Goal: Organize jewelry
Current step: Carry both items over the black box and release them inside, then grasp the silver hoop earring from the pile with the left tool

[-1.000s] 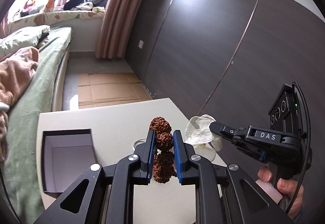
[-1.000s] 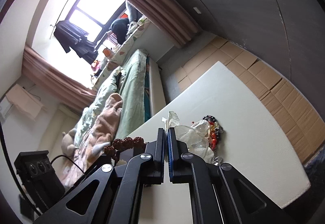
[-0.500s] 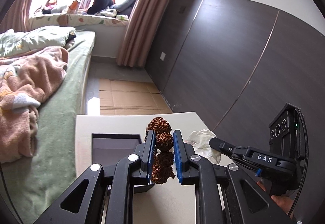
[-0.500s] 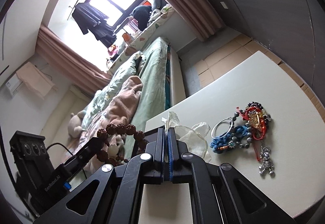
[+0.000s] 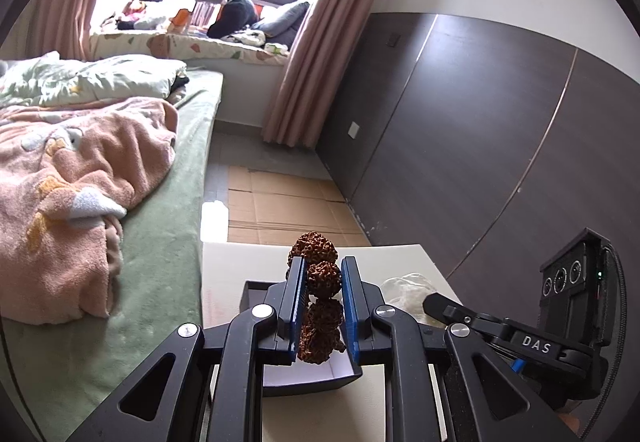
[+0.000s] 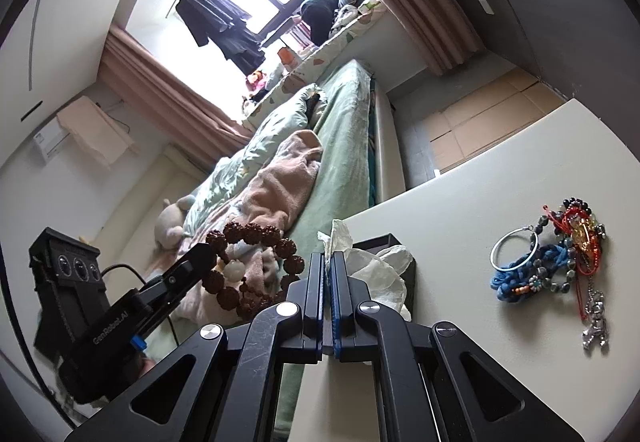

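The left gripper [image 5: 322,278] is clamping a brown seed-bead bracelet [image 5: 319,279] between its blue pads, one bead pinched at the fingertips and more beads hanging down between the fingers. In the right wrist view the same bracelet [image 6: 256,266] is showing as a full loop hanging from the left gripper [image 6: 202,256], with a pale bead inside the loop, held in the air in front of the bed. Beneath the bracelet, in the left wrist view, an open dark box [image 5: 304,378] with a pale lining is sitting on the white surface [image 5: 224,282].

The right gripper [image 6: 328,262] is closed tight on a crumpled clear plastic bag [image 6: 376,270], a thin strip of which is sticking up between the pads. The bag is lying just beside the dark box [image 6: 408,270], whose corner is showing behind it. In the left wrist view the bag [image 5: 408,286] is lying to the right of the box, at the tip of the right gripper [image 5: 434,302].

Well apart from the box, a heap of jewelry [image 6: 556,258] is lying on the surface [image 6: 460,209]: a silver bangle, a blue knotted cord, dark bead strings, red cords and a small silver figure pendant, all touching or overlapping.

A bed [image 5: 160,242] with a pink blanket is standing beside the surface.
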### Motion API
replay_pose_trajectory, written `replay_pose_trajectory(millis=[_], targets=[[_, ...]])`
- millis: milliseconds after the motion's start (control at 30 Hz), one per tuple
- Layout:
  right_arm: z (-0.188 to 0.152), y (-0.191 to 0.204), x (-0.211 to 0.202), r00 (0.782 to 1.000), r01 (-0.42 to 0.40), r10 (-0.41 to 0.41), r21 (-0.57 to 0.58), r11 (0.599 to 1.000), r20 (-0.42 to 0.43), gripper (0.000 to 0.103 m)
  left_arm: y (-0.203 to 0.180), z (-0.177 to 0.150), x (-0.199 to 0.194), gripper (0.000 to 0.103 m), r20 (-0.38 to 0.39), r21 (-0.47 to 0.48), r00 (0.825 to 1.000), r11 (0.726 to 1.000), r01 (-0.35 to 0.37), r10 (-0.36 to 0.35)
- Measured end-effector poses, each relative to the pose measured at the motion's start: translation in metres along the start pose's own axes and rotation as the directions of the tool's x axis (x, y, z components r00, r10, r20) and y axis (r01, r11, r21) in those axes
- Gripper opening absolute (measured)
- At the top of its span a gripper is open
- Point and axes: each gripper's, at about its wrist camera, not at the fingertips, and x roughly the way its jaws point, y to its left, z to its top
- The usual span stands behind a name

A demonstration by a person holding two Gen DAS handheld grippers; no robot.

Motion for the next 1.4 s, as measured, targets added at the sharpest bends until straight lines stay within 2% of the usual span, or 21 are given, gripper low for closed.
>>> replay_pose_trajectory(millis=[267,333,400,433,467,533,633,733,800,867,933,967,1000,1067,1200,1400], targets=[[-0.002,0.007,0.019,0.999,-0.040,0.039,-0.001,0.999,-0.019,0.005,0.011,0.003,-0.001,0.018,0.002,-0.026,1.000,0.999,-0.030,0.031],[-0.002,0.009,0.030,0.998,-0.026,0.025,-0.015,1.000,-0.059,0.009,0.012,0.003,-0.002,0.018,0.004,-0.031,0.999,0.999,-0.036,0.036],[-0.006,0.007,0.042,0.989,-0.026,0.028,0.019,0.999,-0.142,0.038,0.012,0.001,-0.001,0.018,-0.001,-0.037,0.999,0.999,-0.036,0.036],[-0.007,0.005,0.044,0.988,-0.024,0.030,0.039,0.999,-0.152,0.061,0.012,0.001,0.001,0.018,-0.006,-0.037,0.999,0.999,-0.034,0.034],[-0.008,0.002,0.042,0.989,-0.019,0.026,0.053,0.998,-0.146,0.074,0.011,0.000,0.002,0.018,-0.009,-0.037,0.999,0.999,-0.034,0.034],[-0.009,-0.001,0.037,0.991,0.002,0.005,0.052,0.999,-0.134,0.080,0.009,-0.002,0.005,0.018,-0.017,-0.034,0.999,0.999,-0.029,0.028],[-0.007,-0.005,0.028,0.991,0.027,-0.020,0.048,0.998,-0.132,0.082,0.004,-0.003,0.009,0.018,-0.028,-0.033,1.000,0.999,-0.012,0.011],[-0.007,-0.010,0.019,0.991,0.052,-0.045,0.056,0.997,-0.123,0.094,-0.003,-0.004,0.012,0.018,-0.031,-0.035,0.999,0.999,0.017,-0.018],[-0.006,-0.013,0.015,0.991,0.065,-0.057,0.061,0.996,-0.120,0.094,-0.008,-0.005,0.014,0.018,-0.034,-0.033,0.999,0.999,0.020,-0.021],[-0.005,-0.016,0.013,0.991,0.074,-0.065,0.071,0.995,-0.119,0.094,-0.009,-0.005,0.019,0.019,-0.047,-0.030,0.999,1.000,-0.007,0.006],[-0.004,-0.020,0.008,0.990,0.088,-0.078,0.077,0.993,-0.115,0.094,-0.007,-0.004,0.025,0.025,-0.073,-0.040,0.997,0.999,-0.029,0.026],[-0.003,-0.021,0.005,0.990,0.098,-0.089,0.077,0.992,-0.109,0.094,-0.004,-0.005,0.029,0.039,-0.091,-0.050,0.995,0.998,-0.042,0.037],[-0.002,-0.022,0.002,0.990,0.108,-0.100,0.076,0.991,-0.100,0.094,-0.001,-0.005,0.032,0.060,-0.105,-0.066,0.993,0.996,-0.053,0.046],[0.000,-0.026,-0.007,0.990,0.122,-0.115,0.079,0.989,-0.086,0.094,0.005,-0.007,0.032,0.078,-0.106,-0.101,0.993,0.993,-0.067,0.056],[0.005,-0.038,-0.028,0.987,0.158,-0.153,0.098,0.983,-0.056,0.094,0.006,-0.008,0.029,0.079,-0.093,-0.115,0.994,0.991,-0.072,0.061],[0.012,-0.061,-0.062,0.968,0.248,-0.249,0.153,0.957,-0.011,0.094,-0.013,-0.012,0.036,0.079,-0.093,-0.101,0.996,0.995,-0.026,0.016]])
